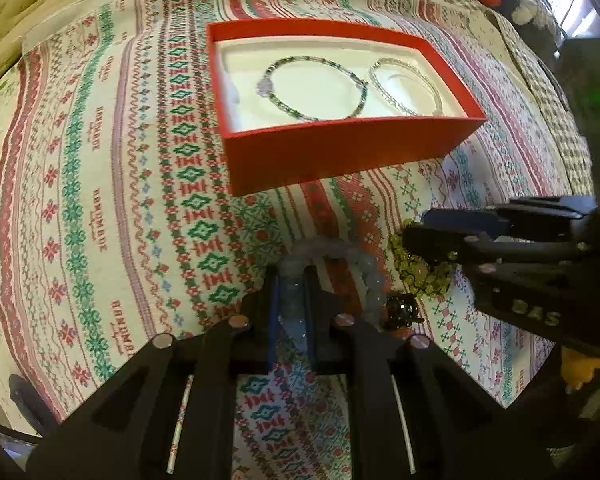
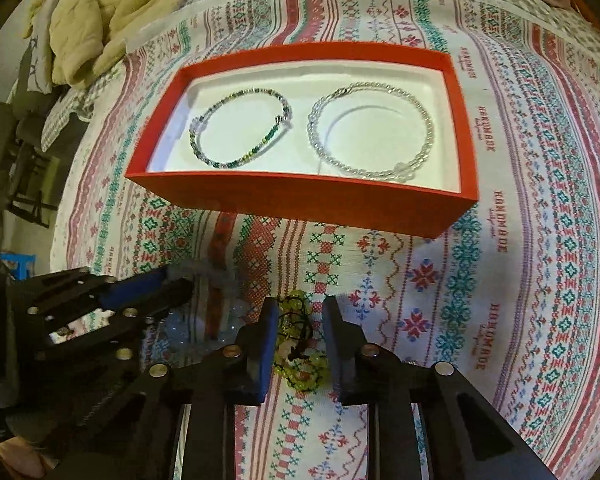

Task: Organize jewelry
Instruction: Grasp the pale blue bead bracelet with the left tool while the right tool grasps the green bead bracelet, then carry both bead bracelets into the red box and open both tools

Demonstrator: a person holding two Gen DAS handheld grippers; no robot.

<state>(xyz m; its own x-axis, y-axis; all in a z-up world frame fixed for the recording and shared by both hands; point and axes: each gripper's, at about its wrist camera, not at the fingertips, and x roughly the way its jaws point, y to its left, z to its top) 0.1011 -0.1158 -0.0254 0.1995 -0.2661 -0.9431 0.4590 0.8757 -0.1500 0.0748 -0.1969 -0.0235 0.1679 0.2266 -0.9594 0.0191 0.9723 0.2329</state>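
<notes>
While the left gripper (image 1: 291, 280) clamps a pale bracelet (image 1: 342, 258), the right gripper (image 2: 300, 322) gapes over "HANDMADE" cloth (image 2: 496, 216).

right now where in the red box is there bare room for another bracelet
The white lining at the box's left end, between the red cardboard box wall and the green beaded bracelet, is bare. The right half is filled by the clear beaded bracelet, and the two nearly touch mid-box.

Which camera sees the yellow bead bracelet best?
The right wrist view: the yellow bead bracelet lies on the cloth between its open fingers. In the left wrist view, the right gripper covers part of it.
</notes>
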